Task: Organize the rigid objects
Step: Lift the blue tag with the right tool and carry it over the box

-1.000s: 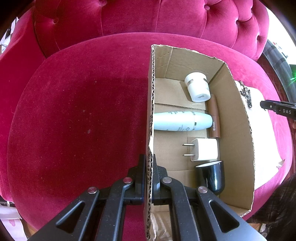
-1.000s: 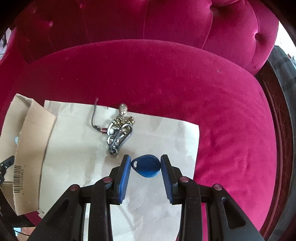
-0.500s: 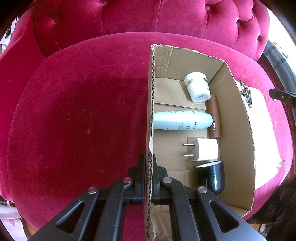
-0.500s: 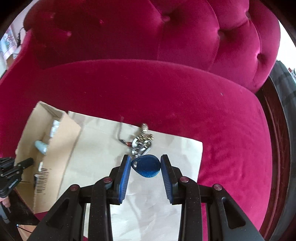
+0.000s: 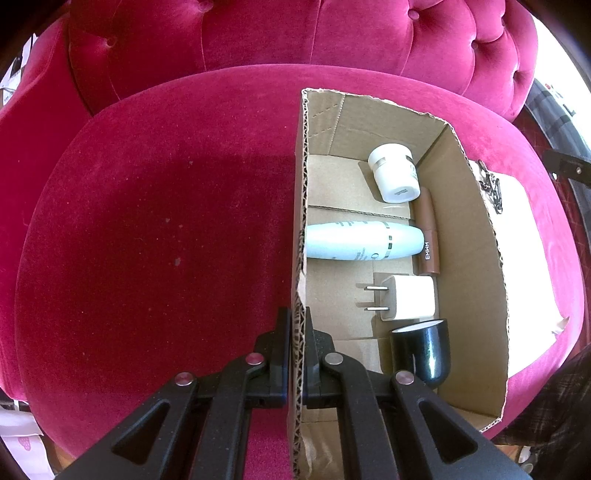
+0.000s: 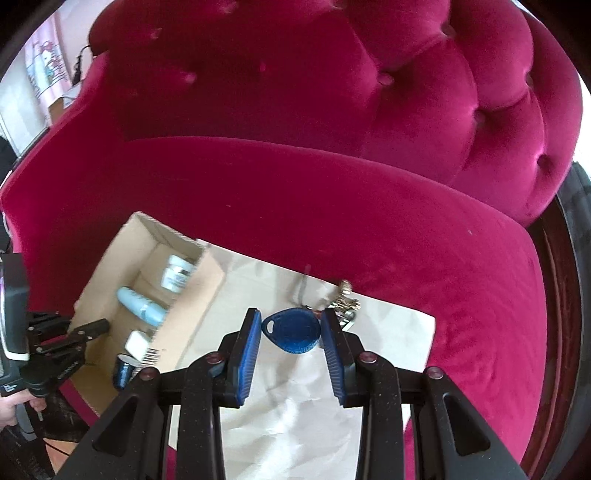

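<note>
1. My left hand-held gripper (image 5: 297,325) is clenched on the near wall of the box (image 5: 476,258), which sits on the red sofa (image 5: 147,221).
2. My right hand-held gripper (image 6: 291,334) grasps the blue fob (image 6: 293,330) above the paper (image 6: 295,413); the keys (image 6: 345,304) show just behind it.
3. Inside the box lie a jar (image 5: 394,177), bottle (image 5: 364,242), brown tube (image 5: 428,240), charger (image 5: 408,297) and black cup (image 5: 424,349).

Tufted crimson velvet sofa (image 5: 295,33), daylight at edges.
</note>
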Demonstrator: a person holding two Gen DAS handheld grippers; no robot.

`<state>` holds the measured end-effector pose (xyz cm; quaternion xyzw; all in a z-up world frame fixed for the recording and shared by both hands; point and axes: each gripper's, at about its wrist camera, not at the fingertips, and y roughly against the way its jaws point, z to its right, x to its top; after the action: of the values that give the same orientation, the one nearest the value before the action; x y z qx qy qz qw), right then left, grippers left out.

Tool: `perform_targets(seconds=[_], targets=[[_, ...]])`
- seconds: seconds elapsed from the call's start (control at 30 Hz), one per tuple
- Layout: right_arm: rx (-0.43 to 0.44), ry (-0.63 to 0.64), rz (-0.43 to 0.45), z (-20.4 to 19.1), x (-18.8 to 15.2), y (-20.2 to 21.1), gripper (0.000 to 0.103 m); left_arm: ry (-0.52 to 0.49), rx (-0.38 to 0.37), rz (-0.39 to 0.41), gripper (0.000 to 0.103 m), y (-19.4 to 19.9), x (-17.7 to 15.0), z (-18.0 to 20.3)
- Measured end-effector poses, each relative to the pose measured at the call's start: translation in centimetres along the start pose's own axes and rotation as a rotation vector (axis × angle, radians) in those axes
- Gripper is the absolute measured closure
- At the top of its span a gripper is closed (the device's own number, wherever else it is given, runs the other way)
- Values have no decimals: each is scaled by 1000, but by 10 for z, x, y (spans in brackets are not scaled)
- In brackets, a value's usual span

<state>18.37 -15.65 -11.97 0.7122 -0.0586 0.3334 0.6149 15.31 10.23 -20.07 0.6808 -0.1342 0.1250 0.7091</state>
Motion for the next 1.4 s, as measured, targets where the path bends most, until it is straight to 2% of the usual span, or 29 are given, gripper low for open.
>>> perform_targets(seconds=[0.6,0.97,1.4], targets=[[107,136,44,-74,27,7,68,1,-1,0,99,0,-1,1],[145,174,38,-96,34,0,68,-2,1,1,99,-1,-1,2],[201,162,-5,-116,33,-24,68,-2,1,0,99,-1,-1,2]])
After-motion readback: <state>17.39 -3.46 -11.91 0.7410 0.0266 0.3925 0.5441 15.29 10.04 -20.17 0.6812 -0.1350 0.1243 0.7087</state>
